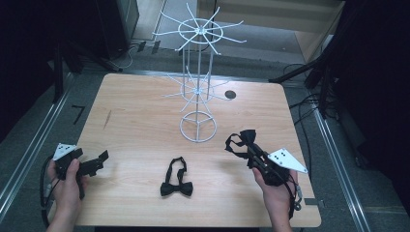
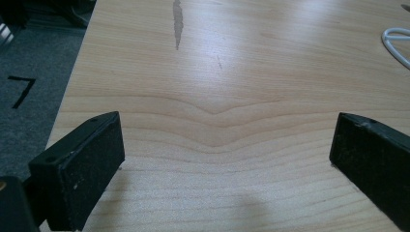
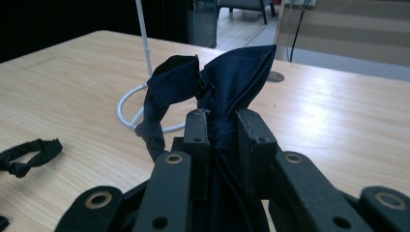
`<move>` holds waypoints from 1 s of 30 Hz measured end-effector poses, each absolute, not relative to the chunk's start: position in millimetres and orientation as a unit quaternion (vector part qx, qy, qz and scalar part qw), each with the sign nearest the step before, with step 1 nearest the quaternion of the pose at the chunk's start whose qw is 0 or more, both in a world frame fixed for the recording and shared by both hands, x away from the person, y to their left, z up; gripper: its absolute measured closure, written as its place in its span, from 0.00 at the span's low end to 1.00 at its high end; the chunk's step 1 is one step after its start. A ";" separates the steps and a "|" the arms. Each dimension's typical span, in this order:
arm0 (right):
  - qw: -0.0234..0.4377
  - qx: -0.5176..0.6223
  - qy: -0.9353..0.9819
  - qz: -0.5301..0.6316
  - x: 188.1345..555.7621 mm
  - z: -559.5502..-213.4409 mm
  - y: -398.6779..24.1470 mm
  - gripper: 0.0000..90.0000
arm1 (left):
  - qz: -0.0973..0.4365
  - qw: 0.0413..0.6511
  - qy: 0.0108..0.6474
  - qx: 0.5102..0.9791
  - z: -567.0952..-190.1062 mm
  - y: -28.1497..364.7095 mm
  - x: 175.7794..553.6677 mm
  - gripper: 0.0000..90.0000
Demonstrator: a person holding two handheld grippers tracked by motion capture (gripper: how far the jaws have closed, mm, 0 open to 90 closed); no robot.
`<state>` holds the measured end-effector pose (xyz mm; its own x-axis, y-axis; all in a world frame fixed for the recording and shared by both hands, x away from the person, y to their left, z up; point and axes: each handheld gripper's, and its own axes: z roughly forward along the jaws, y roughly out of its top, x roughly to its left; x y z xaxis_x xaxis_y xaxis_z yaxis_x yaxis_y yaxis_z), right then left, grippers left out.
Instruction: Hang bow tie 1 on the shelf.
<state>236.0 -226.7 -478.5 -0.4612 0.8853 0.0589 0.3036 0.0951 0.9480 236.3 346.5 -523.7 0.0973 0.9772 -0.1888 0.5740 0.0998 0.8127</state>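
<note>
Bow tie (image 3: 227,82), dark navy, pinched at the knot between the jaws of the right gripper (image 3: 223,130). Wings fanned up past the jaw tips, strap looping down on 1 side. Held clear of the table (image 1: 145,106), over its near right part, in front of the white wire rack (image 1: 198,87) and off to its right. Looks a firm grip, with pads pressing on the cloth from both sides.

Reads as the carry step of hanging ties on the rack: picked up, not yet hung. Leaves 1 more to do afterwards, a black bow tie (image 1: 177,181) lying flat on the table near the front edge, just ahead of the rack's base ring (image 1: 198,126) and well apart from both grippers.

Left gripper (image 1: 99,159) parked low at the near left of the table, jaws spread wide with bare wood between them, grasping nothing.

Next, probably: swing up and forward toward 1 of the 2 tiers of hooks, the lower tier (image 1: 196,90) being nearer. Calls for turning the wrist to let the strap loop hang open and face a hook tip, then threading the loop over that thin wire before letting go. Hard to do with the knot gripped and the loop limp. May need the free left gripper to spread the strap or steady the light rack.
</note>
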 end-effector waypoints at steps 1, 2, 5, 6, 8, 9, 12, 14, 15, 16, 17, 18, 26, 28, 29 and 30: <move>0.285 0.434 0.682 0.515 236.1 -477.1 -227.4 0.85 | 0.251 0.402 0.623 0.622 -523.7 346.4 236.4 0.00; 0.287 0.434 0.681 0.515 236.1 -476.0 -228.0 0.85 | 0.251 0.402 0.623 0.622 -523.7 346.4 236.4 0.00; 0.288 0.434 0.679 0.518 236.4 -474.2 -229.2 0.85 | 0.251 0.402 0.623 0.622 -523.7 346.5 236.4 0.00; 0.289 0.433 0.678 0.519 236.8 -473.6 -229.6 0.85 | 0.251 0.402 0.623 0.622 -523.7 346.4 236.3 0.00; 0.292 0.433 0.674 0.523 237.6 -471.0 -230.1 0.85 | 0.254 0.401 0.623 0.622 -523.6 345.9 236.1 0.00; 0.294 0.432 0.673 0.523 237.9 -470.0 -230.0 0.85 | 0.254 0.401 0.623 0.622 -523.6 345.9 236.1 0.00; 0.298 0.430 0.670 0.527 238.8 -466.0 -229.6 0.85 | 0.255 0.400 0.622 0.622 -523.6 345.7 236.0 0.00; 0.301 0.426 0.669 0.530 239.9 -463.3 -229.6 0.85 | 0.254 0.400 0.623 0.623 -523.6 345.8 236.0 0.00; 0.300 0.428 0.667 0.531 240.1 -461.9 -229.3 0.85 | 0.254 0.400 0.623 0.622 -523.6 345.8 236.0 0.00; 0.301 0.426 0.666 0.534 240.8 -460.7 -229.2 0.85 | 0.254 0.400 0.623 0.622 -523.6 345.8 236.0 0.00; 0.302 0.426 0.665 0.535 241.4 -459.5 -229.0 0.85 | 0.254 0.400 0.623 0.622 -523.6 345.8 236.0 0.00; 0.304 0.425 0.663 0.537 241.9 -458.5 -228.8 0.85 | 0.254 0.400 0.623 0.622 -523.6 345.8 236.0 0.00; 0.309 0.420 0.657 0.544 245.5 -450.6 -226.4 0.85 | 0.253 0.401 0.623 0.622 -523.7 345.8 236.0 0.00; 0.312 0.417 0.655 0.547 247.1 -447.4 -225.4 0.85 | 0.252 0.401 0.623 0.623 -523.6 345.8 236.0 0.00; 0.315 0.415 0.654 0.548 247.7 -446.3 -225.5 0.85 | 0.252 0.401 0.623 0.623 -523.6 345.8 236.0 0.00; 0.314 0.416 0.653 0.550 247.9 -445.5 -225.2 0.85 | 0.253 0.401 0.623 0.623 -523.7 345.7 236.0 0.00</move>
